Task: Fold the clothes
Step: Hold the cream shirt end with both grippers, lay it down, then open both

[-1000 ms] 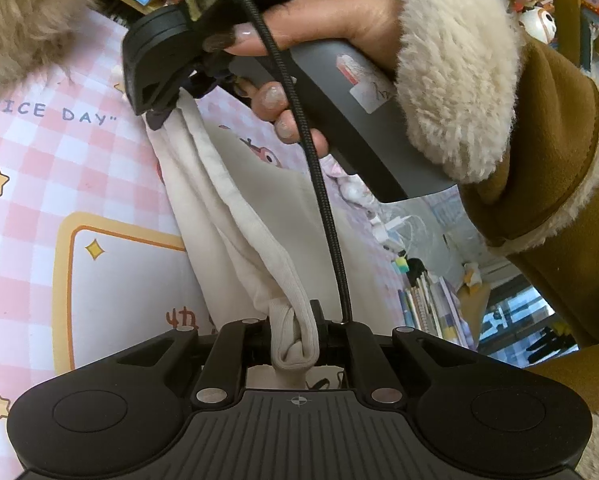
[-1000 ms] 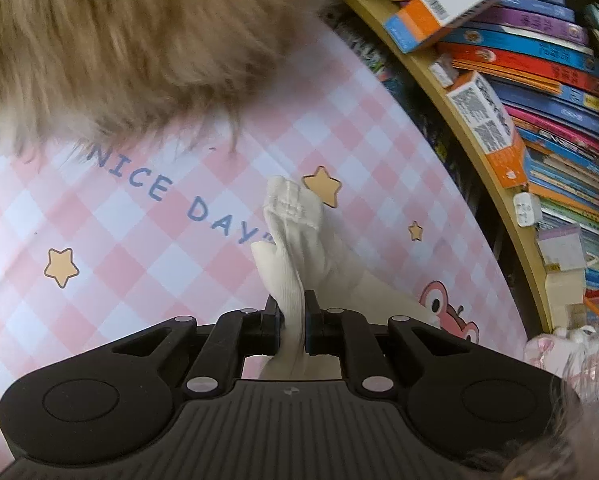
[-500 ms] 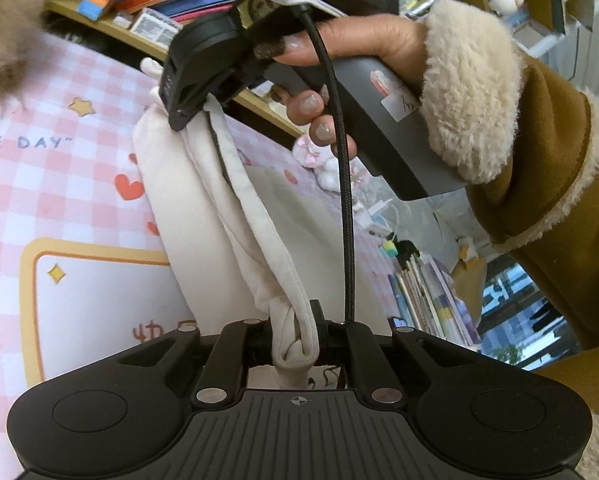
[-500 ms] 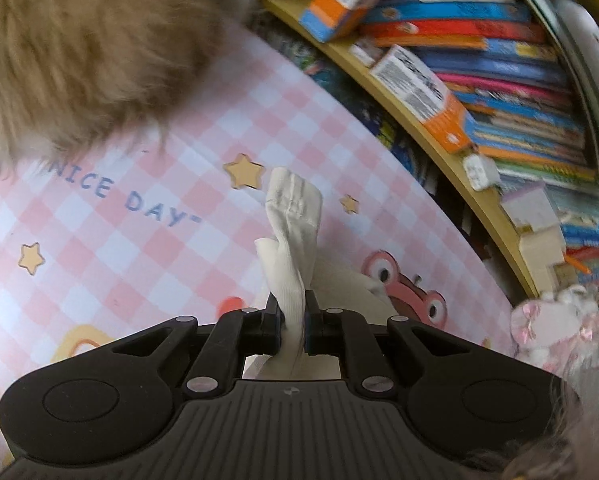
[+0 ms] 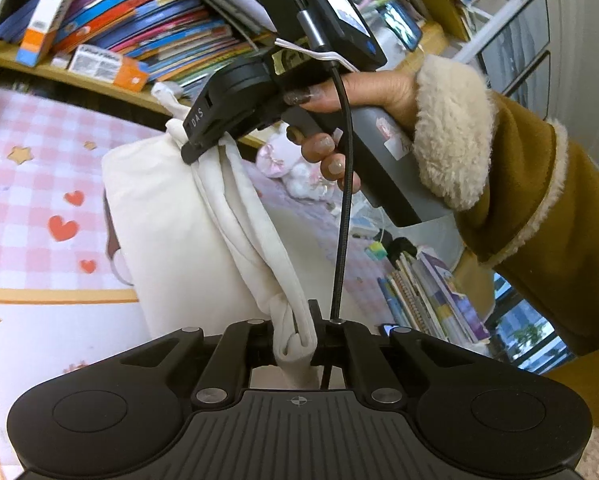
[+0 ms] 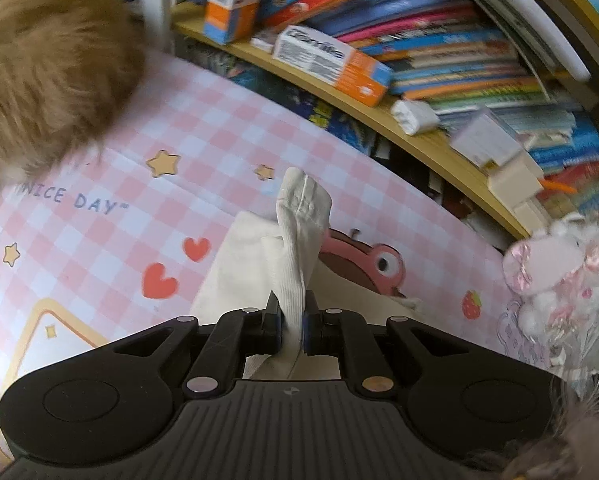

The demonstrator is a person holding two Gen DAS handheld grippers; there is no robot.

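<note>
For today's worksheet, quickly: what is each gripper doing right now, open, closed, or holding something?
Left gripper: closed on a bunched edge of the cream garment.
Right gripper: closed on another edge of the same garment, lifted above the pink checked mat.

Garment hangs over the mat (bookshelf behind it).

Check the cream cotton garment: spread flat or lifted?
Lifted. The cream cotton garment hangs bunched between the left gripper and right gripper, above the pink checked mat.
</note>
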